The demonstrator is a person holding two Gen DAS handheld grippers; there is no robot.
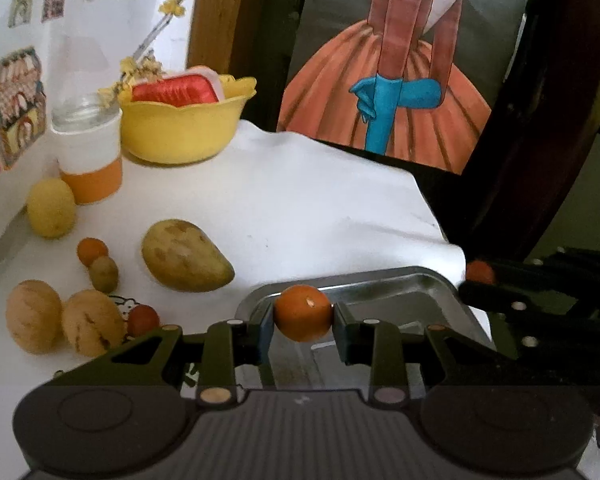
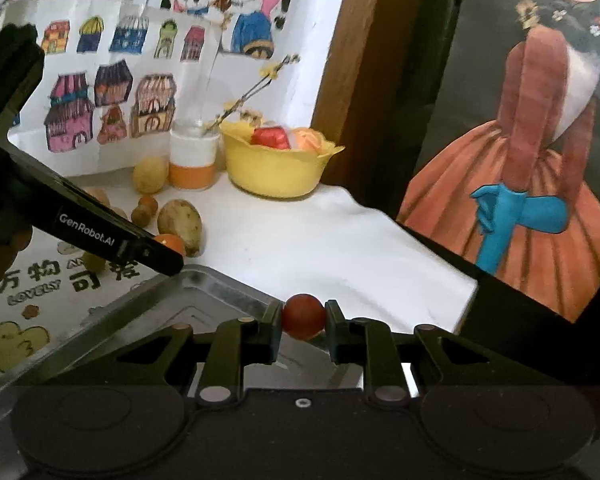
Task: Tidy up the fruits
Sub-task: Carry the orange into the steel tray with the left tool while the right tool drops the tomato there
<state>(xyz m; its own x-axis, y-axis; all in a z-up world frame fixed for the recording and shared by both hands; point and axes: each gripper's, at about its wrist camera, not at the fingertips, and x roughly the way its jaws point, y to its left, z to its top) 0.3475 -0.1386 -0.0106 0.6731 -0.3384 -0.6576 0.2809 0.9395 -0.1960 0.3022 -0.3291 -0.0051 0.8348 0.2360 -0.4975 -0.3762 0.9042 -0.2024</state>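
My left gripper (image 1: 303, 316) is shut on a small orange fruit (image 1: 302, 312), held just above the near-left corner of a shiny metal tray (image 1: 412, 284). My right gripper (image 2: 303, 318) is shut on a small red fruit (image 2: 303, 315) over the tray's (image 2: 204, 292) right edge. On the white cloth to the left lie a mango (image 1: 184, 256), a lemon (image 1: 51, 213), two tan round fruits (image 1: 34, 315), a kiwi (image 1: 104, 273), a small orange (image 1: 92, 250) and a small red fruit (image 1: 143, 319). The right gripper with its red fruit (image 1: 479, 272) shows at the right of the left wrist view.
A yellow bowl (image 1: 180, 132) with red and pink items stands at the back beside a glass jar (image 1: 88, 148) holding flower stems. Drawings cover the wall on the left. A painted panel (image 1: 384, 92) and a dark wooden frame (image 1: 540, 120) stand beyond the table's right edge.
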